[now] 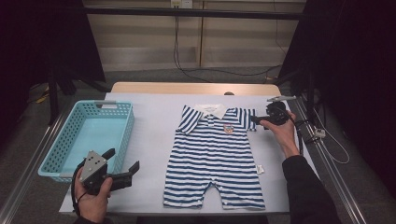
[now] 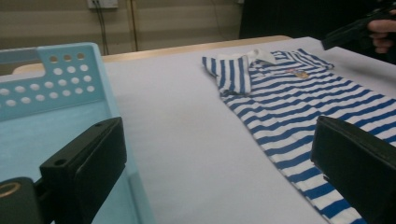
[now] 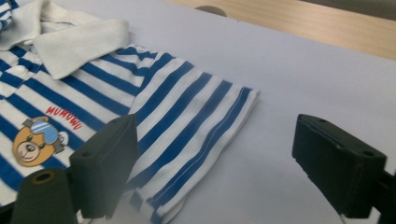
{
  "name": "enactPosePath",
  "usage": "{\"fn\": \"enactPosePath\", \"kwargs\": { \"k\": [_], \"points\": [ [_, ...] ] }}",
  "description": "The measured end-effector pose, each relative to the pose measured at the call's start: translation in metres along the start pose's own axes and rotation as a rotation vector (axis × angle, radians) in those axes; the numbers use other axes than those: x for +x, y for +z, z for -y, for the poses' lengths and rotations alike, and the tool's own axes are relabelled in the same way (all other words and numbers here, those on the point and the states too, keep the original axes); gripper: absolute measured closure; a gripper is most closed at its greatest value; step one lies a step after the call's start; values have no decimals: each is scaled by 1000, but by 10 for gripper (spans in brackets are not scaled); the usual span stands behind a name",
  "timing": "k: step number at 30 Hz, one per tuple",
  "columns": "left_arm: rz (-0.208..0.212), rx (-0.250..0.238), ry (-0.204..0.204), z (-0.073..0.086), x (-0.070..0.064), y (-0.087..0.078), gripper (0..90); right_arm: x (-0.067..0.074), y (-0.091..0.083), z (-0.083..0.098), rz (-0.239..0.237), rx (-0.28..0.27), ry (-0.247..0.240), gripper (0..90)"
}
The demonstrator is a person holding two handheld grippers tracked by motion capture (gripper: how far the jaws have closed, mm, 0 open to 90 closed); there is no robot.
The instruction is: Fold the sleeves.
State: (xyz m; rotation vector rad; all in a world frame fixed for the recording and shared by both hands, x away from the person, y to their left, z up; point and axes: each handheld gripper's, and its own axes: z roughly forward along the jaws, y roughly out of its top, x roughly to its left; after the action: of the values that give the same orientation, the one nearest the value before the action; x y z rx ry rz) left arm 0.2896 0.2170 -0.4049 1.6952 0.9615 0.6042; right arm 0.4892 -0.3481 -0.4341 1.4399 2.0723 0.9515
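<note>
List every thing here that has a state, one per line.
Striped romper: spread flat on the table, collar at the far end, not gripped.
Basket: upright, nothing inside.
Left gripper: open, beside the basket, holding nothing.
Right gripper: open, jaws astride the edge of the romper's sleeve, not pressing it.

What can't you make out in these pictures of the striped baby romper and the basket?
- Blue-and-white striped cotton romper: its legs are cut off by the left gripper view's edge and a black jaw.
- Small white tag at the romper's hem: print too small in the high view.
- Light blue perforated plastic basket: near corner hidden behind the left claw.
</note>
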Motion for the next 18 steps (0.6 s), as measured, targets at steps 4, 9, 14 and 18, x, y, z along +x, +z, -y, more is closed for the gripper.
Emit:
{"fn": "enactPosePath", "kwargs": {
  "k": [4, 9, 14, 18],
  "points": [
    [0, -4, 9, 0, -1, 0, 35, -1, 8, -7, 0, 21, 31, 231],
    [-12, 9, 16, 0, -1, 0, 35, -9, 19, -11, 36, 18, 15, 329],
    [-9, 19, 33, 0, 1, -2, 35, -15, 29, -11, 15, 47, 62, 439],
    [-9, 14, 9, 0, 0, -1, 35, -18, 33, -8, 0, 75, 96, 483]
  ]
}}
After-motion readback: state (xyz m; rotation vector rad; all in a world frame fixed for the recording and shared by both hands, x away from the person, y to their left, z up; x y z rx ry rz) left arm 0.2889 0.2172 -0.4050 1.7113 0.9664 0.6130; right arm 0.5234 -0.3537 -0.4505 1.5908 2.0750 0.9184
